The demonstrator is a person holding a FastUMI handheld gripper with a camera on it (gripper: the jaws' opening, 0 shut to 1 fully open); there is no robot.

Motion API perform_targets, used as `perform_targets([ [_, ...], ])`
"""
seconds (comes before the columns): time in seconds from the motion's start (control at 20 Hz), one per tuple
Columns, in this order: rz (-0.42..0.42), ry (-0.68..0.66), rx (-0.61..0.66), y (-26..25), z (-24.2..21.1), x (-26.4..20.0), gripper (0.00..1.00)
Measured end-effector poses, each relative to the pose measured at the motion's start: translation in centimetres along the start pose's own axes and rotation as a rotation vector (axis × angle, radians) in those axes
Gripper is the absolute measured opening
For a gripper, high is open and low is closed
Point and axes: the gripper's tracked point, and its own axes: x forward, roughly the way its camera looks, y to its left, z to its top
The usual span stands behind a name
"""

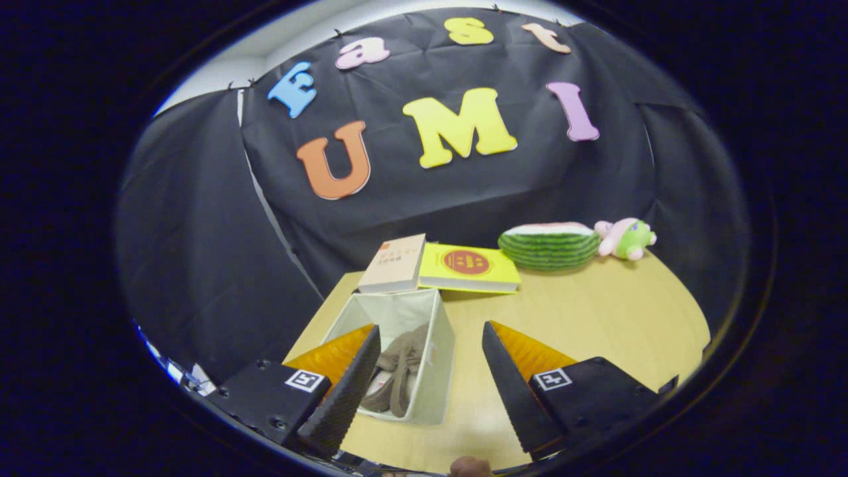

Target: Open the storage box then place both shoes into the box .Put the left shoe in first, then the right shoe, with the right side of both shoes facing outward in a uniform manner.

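A pale fabric storage box (434, 358) stands open on the wooden table (596, 318), just ahead of my fingers and partly behind the left one. Inside it lie brown shoes (397, 377), side by side; I cannot tell which is the left or the right. My gripper (430, 338) hangs above the table's near edge, open, with nothing between its fingers. The left fingertip (364, 351) overlaps the box's near left side. A small brown object (469, 467) shows below the fingers; I cannot tell what it is.
Beyond the box lie a tan book (394, 264) and a yellow book (472, 267). Farther right at the table's back sit a watermelon-shaped plush (548, 246) and a pink-and-green plush toy (626, 238). Black cloth walls close the booth behind.
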Motion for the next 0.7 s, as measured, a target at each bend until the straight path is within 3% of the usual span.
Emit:
perform_targets([
  [0.15, -0.019, -0.136, -0.034, -1.6, 2.3, -3.9, 0.99],
  [0.5, -0.159, -0.363, -0.124, -4.7, 6.4, -13.4, 1.00],
  [0.7, -0.271, -0.423, -0.183, -7.3, 6.6, -18.2, 1.00],
])
